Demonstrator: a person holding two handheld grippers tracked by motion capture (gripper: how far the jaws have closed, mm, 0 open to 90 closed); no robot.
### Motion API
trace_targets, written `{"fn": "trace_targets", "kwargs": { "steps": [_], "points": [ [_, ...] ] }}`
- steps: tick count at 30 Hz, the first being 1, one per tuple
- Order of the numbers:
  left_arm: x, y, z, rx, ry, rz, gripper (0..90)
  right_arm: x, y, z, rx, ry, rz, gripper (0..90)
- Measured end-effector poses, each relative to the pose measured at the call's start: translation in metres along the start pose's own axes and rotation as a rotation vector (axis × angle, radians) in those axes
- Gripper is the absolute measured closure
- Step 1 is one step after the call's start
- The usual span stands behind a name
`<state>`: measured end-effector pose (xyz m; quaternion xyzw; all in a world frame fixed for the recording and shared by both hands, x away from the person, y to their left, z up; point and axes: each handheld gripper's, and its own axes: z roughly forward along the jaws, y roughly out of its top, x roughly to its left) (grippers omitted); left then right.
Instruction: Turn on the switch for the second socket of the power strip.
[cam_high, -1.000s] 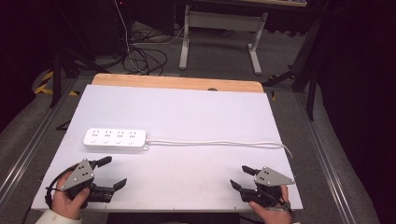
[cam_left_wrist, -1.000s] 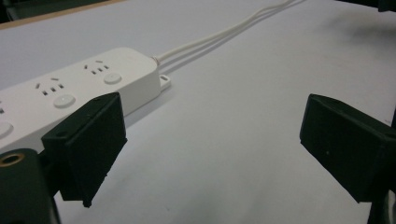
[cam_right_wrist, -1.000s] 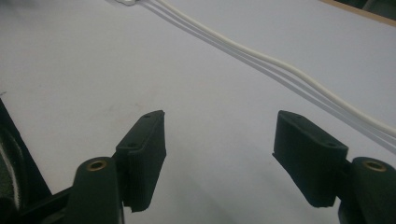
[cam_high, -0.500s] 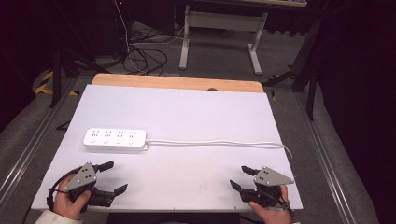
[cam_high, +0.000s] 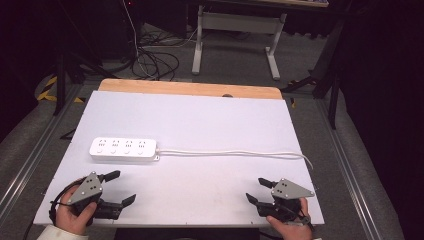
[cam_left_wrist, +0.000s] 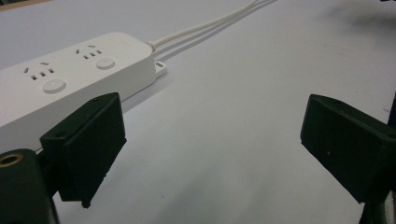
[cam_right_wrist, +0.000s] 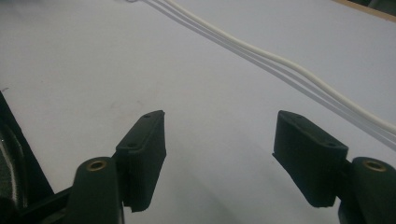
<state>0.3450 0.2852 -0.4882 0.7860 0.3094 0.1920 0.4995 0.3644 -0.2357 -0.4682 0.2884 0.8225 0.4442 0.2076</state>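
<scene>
A white power strip (cam_high: 123, 149) with several sockets lies on the left half of the white table (cam_high: 210, 120). Its white cable (cam_high: 235, 153) runs right to the table's right edge. My left gripper (cam_high: 120, 187) is held open near the front left corner, just in front of the strip, with nothing between its jaws. Seen from the left gripper view, the power strip (cam_left_wrist: 70, 74) sits ahead and to the left of the left gripper (cam_left_wrist: 212, 154). My right gripper (cam_high: 258, 190) is open near the front right corner. The cable (cam_right_wrist: 299, 70) crosses beyond the right gripper (cam_right_wrist: 219, 154).
A wooden strip (cam_high: 190, 89) borders the table's far edge. Metal rails (cam_high: 350, 175) run along both sides of the table. Beyond the table, black cables (cam_high: 150, 60) lie on the floor near a white stand frame (cam_high: 235, 25).
My left gripper has drawn back a little toward the table's front edge. The right gripper, the power strip and its cable have stayed in place.
</scene>
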Motion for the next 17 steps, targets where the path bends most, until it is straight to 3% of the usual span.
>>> {"fn": "trace_targets", "kwargs": {
  "steps": [5, 17],
  "points": [
    [-0.0006, 0.0015, -0.0004, -0.006, -0.012, -0.004, 7.1, -0.0002, -0.0008, -0.0013, -0.001, -0.004, 0.003, 34.5],
    [0.0005, 0.0012, -0.0023, -0.010, 0.009, -0.004, 7.1, -0.0004, -0.0005, 0.0006, 0.003, -0.002, 0.006, 34.5]
  ]
}}
